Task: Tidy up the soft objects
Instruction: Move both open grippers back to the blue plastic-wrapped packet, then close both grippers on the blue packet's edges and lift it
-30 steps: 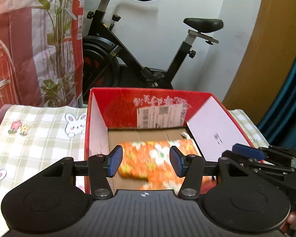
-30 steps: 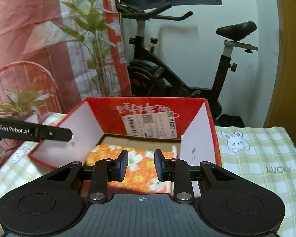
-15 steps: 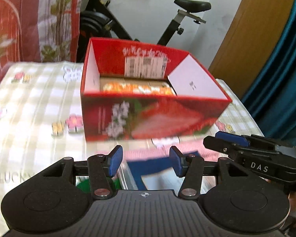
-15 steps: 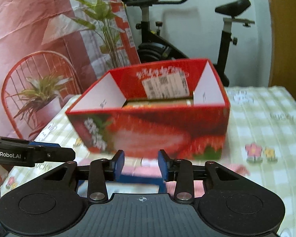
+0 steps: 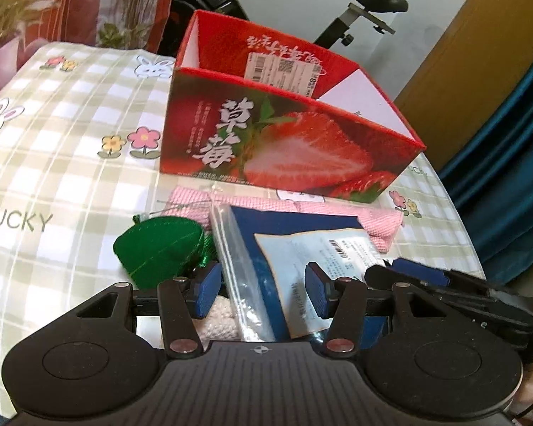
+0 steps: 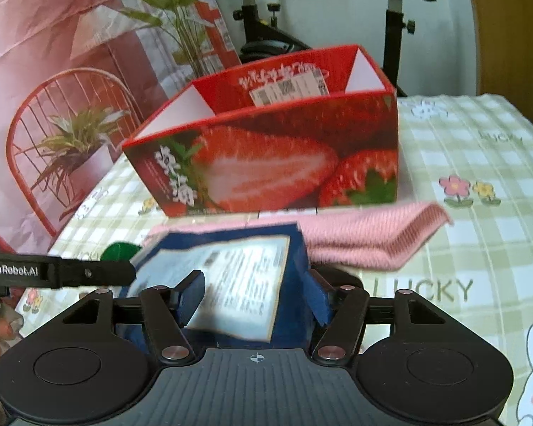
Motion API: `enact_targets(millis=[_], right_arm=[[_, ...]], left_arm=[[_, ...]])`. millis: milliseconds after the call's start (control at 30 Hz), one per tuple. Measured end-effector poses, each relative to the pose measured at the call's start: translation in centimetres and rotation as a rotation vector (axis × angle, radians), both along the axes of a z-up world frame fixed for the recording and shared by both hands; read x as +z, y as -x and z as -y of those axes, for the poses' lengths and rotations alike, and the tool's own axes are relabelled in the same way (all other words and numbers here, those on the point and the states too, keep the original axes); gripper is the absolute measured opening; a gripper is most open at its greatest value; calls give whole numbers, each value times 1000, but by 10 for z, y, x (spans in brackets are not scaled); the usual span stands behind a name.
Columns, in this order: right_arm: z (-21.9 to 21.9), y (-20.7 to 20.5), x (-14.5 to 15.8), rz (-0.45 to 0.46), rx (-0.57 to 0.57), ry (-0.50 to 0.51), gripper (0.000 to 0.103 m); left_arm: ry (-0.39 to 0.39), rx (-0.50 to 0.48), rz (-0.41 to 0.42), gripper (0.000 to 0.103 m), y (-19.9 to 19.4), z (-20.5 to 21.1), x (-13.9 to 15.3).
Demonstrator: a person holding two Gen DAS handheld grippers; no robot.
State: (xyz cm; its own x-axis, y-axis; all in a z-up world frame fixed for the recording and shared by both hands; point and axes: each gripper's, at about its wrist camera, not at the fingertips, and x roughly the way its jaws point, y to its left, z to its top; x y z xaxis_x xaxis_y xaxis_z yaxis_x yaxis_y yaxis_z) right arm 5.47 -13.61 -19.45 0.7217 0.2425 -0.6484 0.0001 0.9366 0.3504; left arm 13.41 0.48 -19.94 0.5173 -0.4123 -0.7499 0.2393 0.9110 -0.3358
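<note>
A red strawberry box stands on the checked tablecloth; it also shows in the right wrist view. In front of it lie a pink knitted cloth, a blue packet in a clear bag, a green felt piece and a whitish knit piece. My left gripper is open, its fingers on either side of the blue packet. My right gripper is open around the same packet's other end. The box's inside is hidden.
The table carries a checked cloth with rabbits and flowers. An exercise bike and a wooden door stand behind it. A red chair with a potted plant stands at the left.
Both grippers pulled back out of the box and came down low over the pile in front of it. The right gripper's jaws have opened wider. The orange floral cloth stays in the box, now hidden.
</note>
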Motion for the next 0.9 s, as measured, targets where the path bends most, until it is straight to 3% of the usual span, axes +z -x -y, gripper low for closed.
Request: enact_targets(millis=[267, 467, 900], right_arm=[[4, 2, -8, -13, -7, -26, 63], [9, 2, -13, -22, -15, -74, 65], [11, 2, -18, -39, -6, -100, 70]], left_arm=[[28, 9, -35, 55, 1, -2, -13], [94, 32, -55, 55, -2, -12, -19], [106, 4, -73, 55, -9, -10, -25]])
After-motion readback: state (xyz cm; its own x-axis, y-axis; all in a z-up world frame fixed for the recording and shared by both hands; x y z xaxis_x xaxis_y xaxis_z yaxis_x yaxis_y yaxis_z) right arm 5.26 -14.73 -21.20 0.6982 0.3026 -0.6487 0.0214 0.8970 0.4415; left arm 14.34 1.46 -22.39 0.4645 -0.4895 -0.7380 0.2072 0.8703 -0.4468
